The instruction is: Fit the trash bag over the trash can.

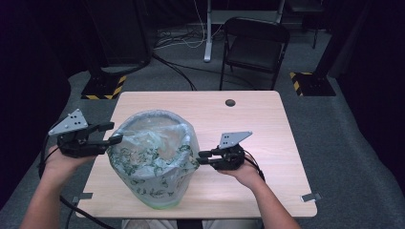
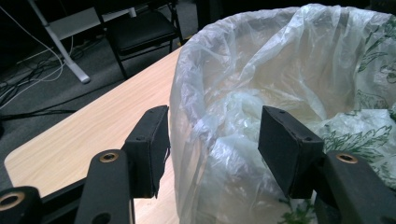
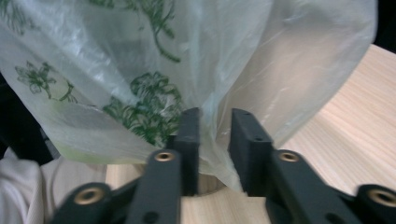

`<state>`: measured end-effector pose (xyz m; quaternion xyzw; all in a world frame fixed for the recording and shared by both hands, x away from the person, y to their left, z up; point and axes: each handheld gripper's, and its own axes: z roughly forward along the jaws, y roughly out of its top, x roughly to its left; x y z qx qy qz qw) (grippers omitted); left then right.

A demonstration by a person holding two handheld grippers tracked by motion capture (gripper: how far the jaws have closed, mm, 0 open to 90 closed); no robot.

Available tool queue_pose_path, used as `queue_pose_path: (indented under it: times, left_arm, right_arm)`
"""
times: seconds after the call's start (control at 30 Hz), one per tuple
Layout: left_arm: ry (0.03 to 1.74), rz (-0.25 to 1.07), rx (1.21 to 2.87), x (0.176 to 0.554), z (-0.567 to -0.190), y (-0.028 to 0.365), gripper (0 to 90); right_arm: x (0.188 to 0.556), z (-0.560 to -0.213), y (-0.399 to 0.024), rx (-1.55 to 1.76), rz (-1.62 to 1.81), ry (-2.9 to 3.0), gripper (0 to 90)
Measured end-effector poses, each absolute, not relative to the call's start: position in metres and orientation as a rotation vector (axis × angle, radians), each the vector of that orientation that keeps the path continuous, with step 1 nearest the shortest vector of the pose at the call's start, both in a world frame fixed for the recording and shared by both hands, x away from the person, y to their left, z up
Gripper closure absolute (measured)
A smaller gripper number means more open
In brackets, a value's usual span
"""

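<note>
A thin, see-through plastic bag (image 1: 153, 157) printed with green flowers lines a round bin at the front middle of the wooden table (image 1: 258, 124). Its top edge is folded down over the bin's rim. My left gripper (image 1: 114, 132) is at the bag's left rim and stands open. In the left gripper view (image 2: 212, 140) its jaws straddle the rim of the bag (image 2: 280, 60), one outside and one inside, without touching it. My right gripper (image 1: 200, 158) is at the bag's right side. In the right gripper view (image 3: 215, 126) a fold of the bag (image 3: 233, 46) hangs in the narrow gap between its jaws, and the pads do not press on it.
A small dark round hole (image 1: 230, 102) sits near the table's far edge. A black folding chair (image 1: 255, 45) and cables stand on the floor behind the table. Bare tabletop lies to the right of the bin and behind it.
</note>
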<state>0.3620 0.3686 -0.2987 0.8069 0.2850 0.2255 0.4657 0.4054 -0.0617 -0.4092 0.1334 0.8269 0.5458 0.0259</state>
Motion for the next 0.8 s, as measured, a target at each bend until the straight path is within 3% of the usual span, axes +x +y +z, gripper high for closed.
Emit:
queue_pose_path:
  times: [0.13,0.2,0.5,0.8]
  left_arm:
    - [0.715,0.561,1.966,0.361,-0.296,0.375,42.4]
    - [0.724,0.569,1.955,0.359,-0.294,0.378,42.0]
    - [0.778,0.594,1.897,0.350,-0.298,0.397,39.6]
    - [0.855,0.599,1.874,0.349,-0.316,0.413,38.5]
  right_arm:
    - [0.404,-0.391,-0.072,0.414,1.746,2.496,53.8]
    - [0.402,-0.378,-0.079,0.413,1.750,2.480,50.1]
    - [0.390,-0.342,-0.115,0.449,1.625,2.381,45.6]
    - [0.396,-0.356,-0.144,0.650,1.494,2.336,45.2]
